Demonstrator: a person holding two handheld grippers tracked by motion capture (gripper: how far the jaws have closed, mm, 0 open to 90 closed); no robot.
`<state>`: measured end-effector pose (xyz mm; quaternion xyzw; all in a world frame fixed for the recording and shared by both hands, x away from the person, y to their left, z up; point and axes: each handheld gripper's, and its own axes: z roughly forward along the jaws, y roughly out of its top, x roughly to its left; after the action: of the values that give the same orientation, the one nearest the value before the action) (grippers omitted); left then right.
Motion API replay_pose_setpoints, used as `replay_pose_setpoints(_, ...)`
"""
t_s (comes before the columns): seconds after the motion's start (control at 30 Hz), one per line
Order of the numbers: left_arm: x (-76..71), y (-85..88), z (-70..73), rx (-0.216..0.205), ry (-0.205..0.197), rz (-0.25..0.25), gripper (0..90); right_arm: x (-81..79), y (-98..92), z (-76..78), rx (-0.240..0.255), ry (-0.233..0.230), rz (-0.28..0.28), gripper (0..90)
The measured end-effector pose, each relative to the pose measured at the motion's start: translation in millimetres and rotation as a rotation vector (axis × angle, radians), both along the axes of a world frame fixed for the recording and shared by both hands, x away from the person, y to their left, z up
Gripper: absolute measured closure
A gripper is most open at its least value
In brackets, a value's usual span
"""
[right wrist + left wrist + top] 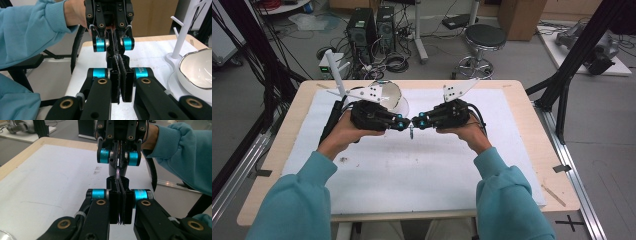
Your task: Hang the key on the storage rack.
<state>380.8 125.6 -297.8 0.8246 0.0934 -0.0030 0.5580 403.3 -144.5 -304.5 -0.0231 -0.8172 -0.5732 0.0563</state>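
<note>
My two grippers meet tip to tip above the middle of the white mat (412,170). The left gripper (403,124) (119,180) comes in from the left with its jaws pressed together. Facing it, the right gripper (417,121) (117,59) has its jaws pressed together too. A small thin metal piece (117,171) bridges the two sets of tips, and both seem to pinch it. In the high view a little dark bit of the metal piece (411,132) hangs just below the meeting point. What it is stays too small to tell.
A white bowl with a metal rim (393,97) (200,68) stands just behind the left gripper. A white peg rack (336,75) (183,27) rises at the table's back left. The wooden table edge (557,165) borders the mat.
</note>
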Motion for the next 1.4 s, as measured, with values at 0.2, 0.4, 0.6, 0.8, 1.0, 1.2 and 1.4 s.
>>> replay_pose_setpoints(0.2, -2.2, -0.5, 2.2, 0.003, -0.017, 0.02, 88.2, 1.3, -0.8, 0.0, 0.018, -0.003, 0.002, 87.9)
replay_pose_setpoints(0.4, -2.8, -0.8, 3.4, 0.016, -0.018, 0.028, 88.5, -0.3, 0.8, -1.4, 0.067, -0.025, -0.031, 26.8)
replay_pose_setpoints(0.6, -5.4, 3.3, 8.9, 0.022, -0.024, 0.071, 88.5, -3.2, -4.5, -6.9, -0.012, -0.058, -0.178, 0.5)
replay_pose_setpoints(0.8, -7.3, 16.1, 20.0, 0.019, -0.044, 0.113, 88.5, -12.6, -30.9, -10.5, -0.005, -0.101, -0.288, 0.5)
replay_pose_setpoints(1.0, -5.1, 34.5, 32.4, 0.005, -0.058, 0.163, 88.4, -22.6, -64.9, -18.0, 0.032, -0.113, -0.425, 0.5)
replay_pose_setpoints(1.2, 1.0, 60.6, 44.1, 0.051, -0.074, 0.226, 88.5, -34.9, -93.8, -34.0, 0.099, -0.135, -0.533, 0.5)
replay_pose_setpoints(1.4, 8.9, 94.3, 48.5, 0.077, -0.063, 0.313, 88.5, -44.7, -115.5, -59.5, 0.119, -0.124, -0.617, 0.5)
